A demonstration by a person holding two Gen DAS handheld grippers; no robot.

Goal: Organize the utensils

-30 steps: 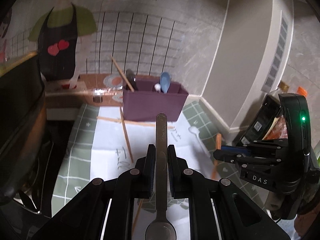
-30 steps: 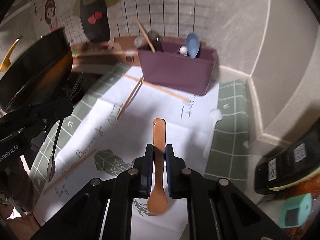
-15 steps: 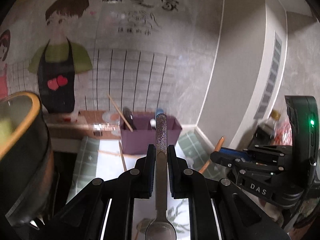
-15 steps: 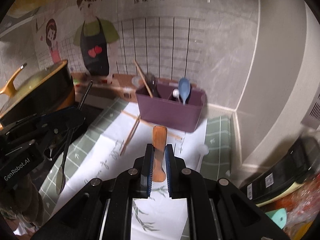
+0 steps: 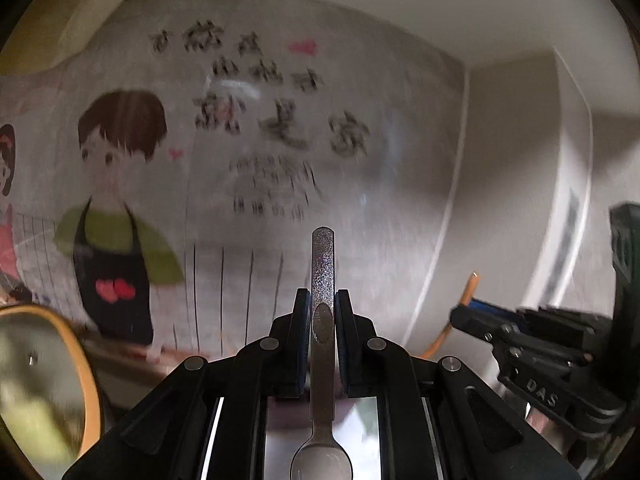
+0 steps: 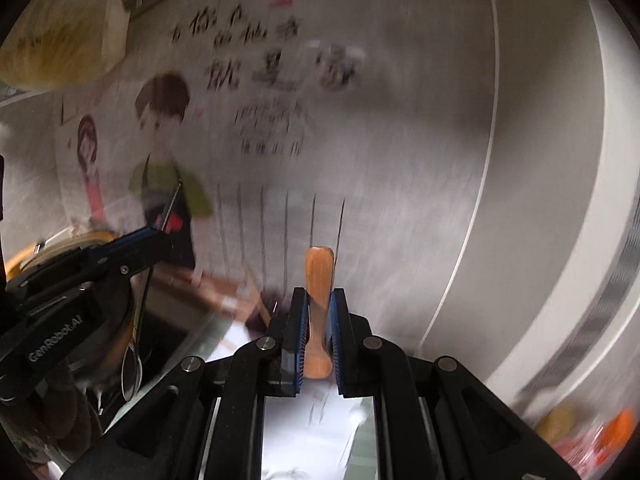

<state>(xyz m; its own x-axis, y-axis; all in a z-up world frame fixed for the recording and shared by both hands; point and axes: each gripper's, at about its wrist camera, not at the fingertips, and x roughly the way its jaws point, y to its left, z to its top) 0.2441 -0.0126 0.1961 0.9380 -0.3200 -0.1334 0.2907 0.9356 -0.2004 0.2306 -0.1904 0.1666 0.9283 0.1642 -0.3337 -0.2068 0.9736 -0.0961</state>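
we have two utensils in hand — our left gripper [image 5: 322,300] is clamped on the handle of a metal spoon [image 5: 322,400], bowl hanging back toward us, and our right gripper [image 6: 317,300] is clamped on a wooden spoon [image 6: 318,304], its handle sticking out ahead of the fingertips. both point at the wall; neither utensil is stowed yet — no organizer shows clearly ahead, so dropping both in remains.
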